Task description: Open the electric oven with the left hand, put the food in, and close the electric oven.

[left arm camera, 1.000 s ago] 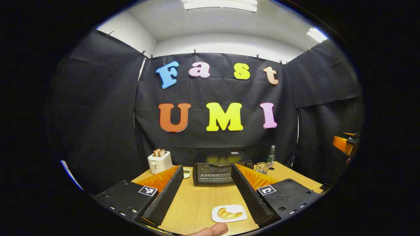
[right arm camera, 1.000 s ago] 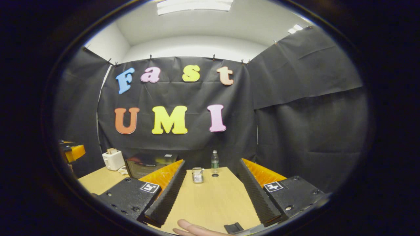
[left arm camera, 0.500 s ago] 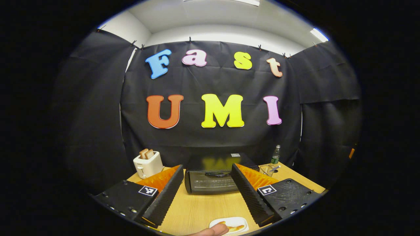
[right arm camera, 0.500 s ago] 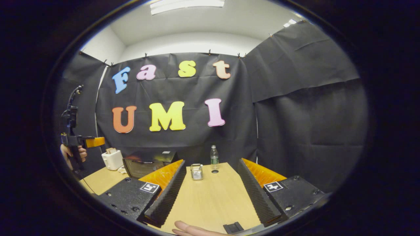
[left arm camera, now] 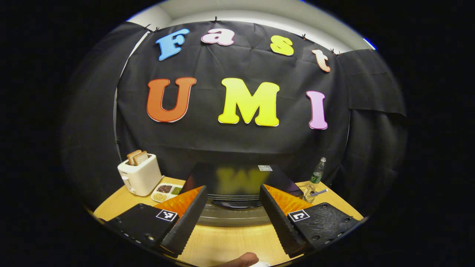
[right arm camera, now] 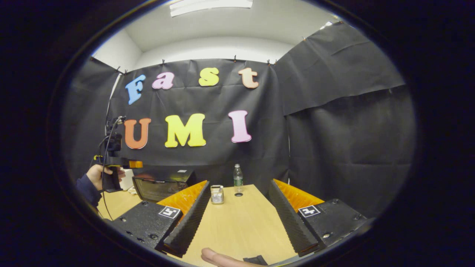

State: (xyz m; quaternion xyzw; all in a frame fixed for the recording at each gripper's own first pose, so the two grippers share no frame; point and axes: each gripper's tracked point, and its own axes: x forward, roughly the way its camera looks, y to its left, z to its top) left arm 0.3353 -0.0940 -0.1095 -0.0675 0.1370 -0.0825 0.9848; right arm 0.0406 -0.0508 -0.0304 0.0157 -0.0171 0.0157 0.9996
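The electric oven (left arm camera: 241, 178) is a black box with a glass door, standing shut at the middle back of the wooden table (left arm camera: 222, 241). My left gripper (left arm camera: 233, 190) is open just in front of it, its two fingers framing the door's top edge and dark handle (left arm camera: 235, 204) without touching them. A sliver of the white food plate (left arm camera: 259, 264) peeks in at the bottom beside a thumb (left arm camera: 239, 259). In the right gripper view, a hand holds the left gripper (right arm camera: 124, 163) above the oven (right arm camera: 159, 185). My right gripper (right arm camera: 238, 183) is open over bare table with nothing between its fingers.
A white toaster (left arm camera: 139, 176) with bread slices stands left of the oven, with a small compartment dish (left arm camera: 165, 191) beside it. To the right of the oven are a wire basket (left arm camera: 308, 193) and a plastic bottle (left arm camera: 317, 172). A finger (right arm camera: 219, 258) shows at the bottom of the right gripper view.
My left gripper has moved forward up to the oven, which now looms larger, and the plate with the croissant has slid off the bottom of its view. The right gripper has barely moved.
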